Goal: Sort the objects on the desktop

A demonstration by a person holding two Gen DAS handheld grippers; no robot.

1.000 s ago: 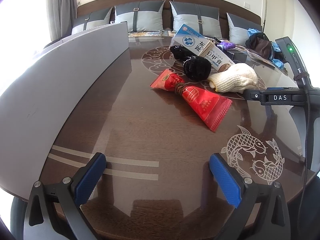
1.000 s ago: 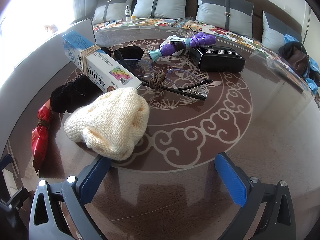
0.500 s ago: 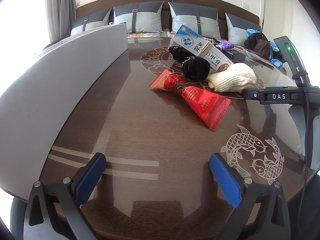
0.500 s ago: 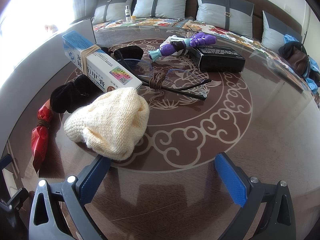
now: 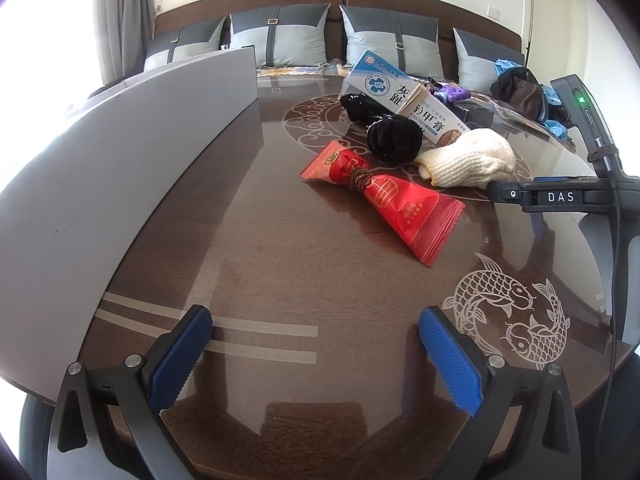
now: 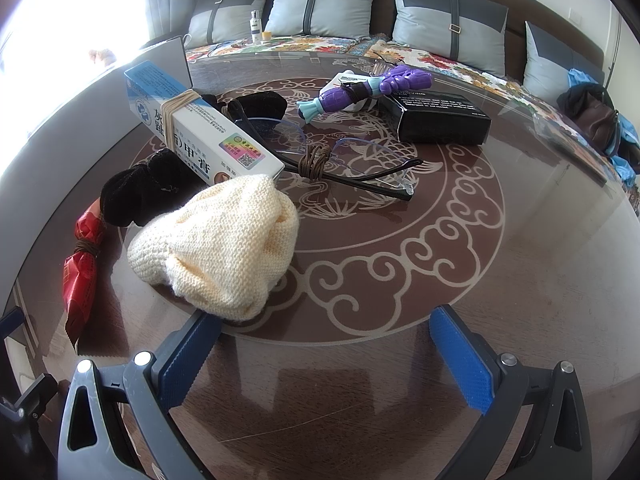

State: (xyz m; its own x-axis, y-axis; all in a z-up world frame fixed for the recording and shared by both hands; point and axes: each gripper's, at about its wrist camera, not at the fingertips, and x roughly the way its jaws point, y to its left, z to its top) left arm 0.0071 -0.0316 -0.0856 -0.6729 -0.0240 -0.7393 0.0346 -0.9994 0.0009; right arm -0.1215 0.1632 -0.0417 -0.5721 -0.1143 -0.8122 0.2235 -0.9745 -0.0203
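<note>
A dark brown glossy worktop with pale scroll and fish inlay fills both views. Left of centre in the right wrist view lies a cream knitted hat, slumped, its lower edge just beside the left pad of the right hand-held gripper, whose blue pads stand wide apart with nothing between them. Above the hat a white-and-blue box, banded with rubber bands, leans tilted over a black velvet scrunchie. At centre of the left wrist view lies a red foil packet, cinched by a brown tie. The left hand-held gripper is likewise spread open and empty.
</note>
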